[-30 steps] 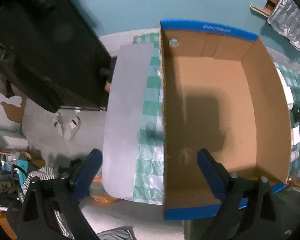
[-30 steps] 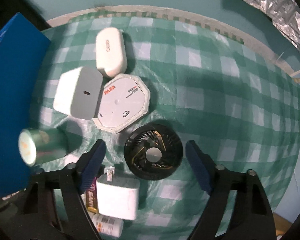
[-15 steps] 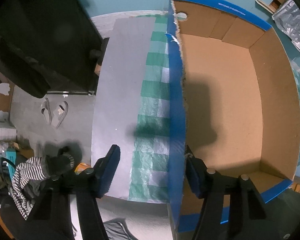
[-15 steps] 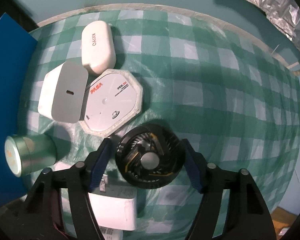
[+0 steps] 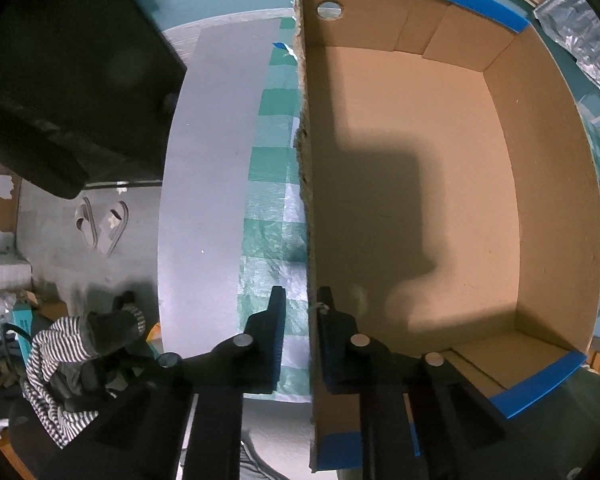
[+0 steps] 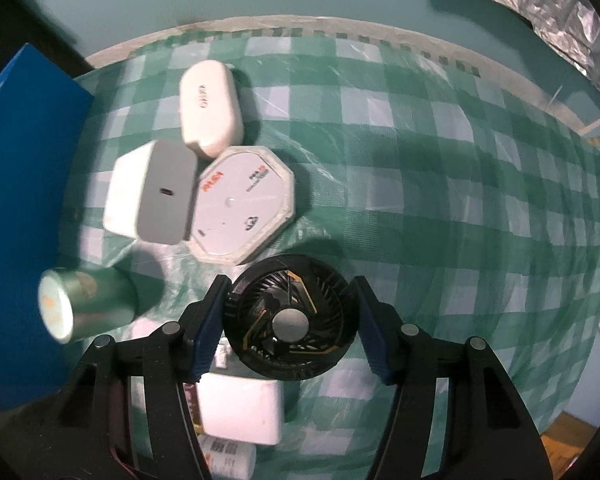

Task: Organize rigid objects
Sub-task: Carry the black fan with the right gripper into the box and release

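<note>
Cardboard box (image 5: 420,184): empty, on checked cloth (image 6: 420,184); wall nipped by left gripper (image 5: 302,312), probably for steadying.
Fan (image 6: 290,322): on cloth, between right gripper (image 6: 290,320) fingers, spread, flanking, grip unconfirmed.
Neighbours: octagon disc (image 6: 242,208) touching fan; can (image 6: 86,306) beside.

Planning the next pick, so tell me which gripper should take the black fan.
Right. The right gripper already straddles the black fan, one finger on each side. The left gripper is shut on the cardboard box wall, steadying it.
</note>
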`<state>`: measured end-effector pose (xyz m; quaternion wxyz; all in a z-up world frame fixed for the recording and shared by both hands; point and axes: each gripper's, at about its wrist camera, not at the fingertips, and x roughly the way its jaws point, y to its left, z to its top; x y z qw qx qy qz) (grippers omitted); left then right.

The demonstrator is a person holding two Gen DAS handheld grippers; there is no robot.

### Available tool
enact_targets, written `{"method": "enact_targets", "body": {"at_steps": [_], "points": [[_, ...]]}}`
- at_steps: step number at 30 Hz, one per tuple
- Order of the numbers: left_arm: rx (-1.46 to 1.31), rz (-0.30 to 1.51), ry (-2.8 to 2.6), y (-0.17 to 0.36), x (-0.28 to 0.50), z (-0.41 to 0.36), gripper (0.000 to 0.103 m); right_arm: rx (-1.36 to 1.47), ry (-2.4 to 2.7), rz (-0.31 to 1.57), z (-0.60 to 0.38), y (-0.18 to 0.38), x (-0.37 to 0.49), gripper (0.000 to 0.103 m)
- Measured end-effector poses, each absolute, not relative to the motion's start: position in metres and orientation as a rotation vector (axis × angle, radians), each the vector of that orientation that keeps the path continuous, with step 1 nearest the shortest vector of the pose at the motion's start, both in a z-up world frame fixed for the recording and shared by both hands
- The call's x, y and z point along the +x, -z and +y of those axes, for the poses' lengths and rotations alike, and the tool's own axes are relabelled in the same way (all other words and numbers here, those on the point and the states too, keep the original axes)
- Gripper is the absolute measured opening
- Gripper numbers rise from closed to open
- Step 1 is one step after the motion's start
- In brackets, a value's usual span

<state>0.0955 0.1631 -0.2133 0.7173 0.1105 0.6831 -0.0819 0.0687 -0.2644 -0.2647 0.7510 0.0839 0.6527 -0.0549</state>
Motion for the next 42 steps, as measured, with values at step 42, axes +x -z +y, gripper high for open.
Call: {"method": "enact_targets", "body": {"at_steps": [42], "points": [[0.229, 1.486, 0.201, 0.208, 0.09, 0.165, 0.009, -0.026, -0.333, 1.269, -0.102, 0.128, 0.155, 0.061]]}}
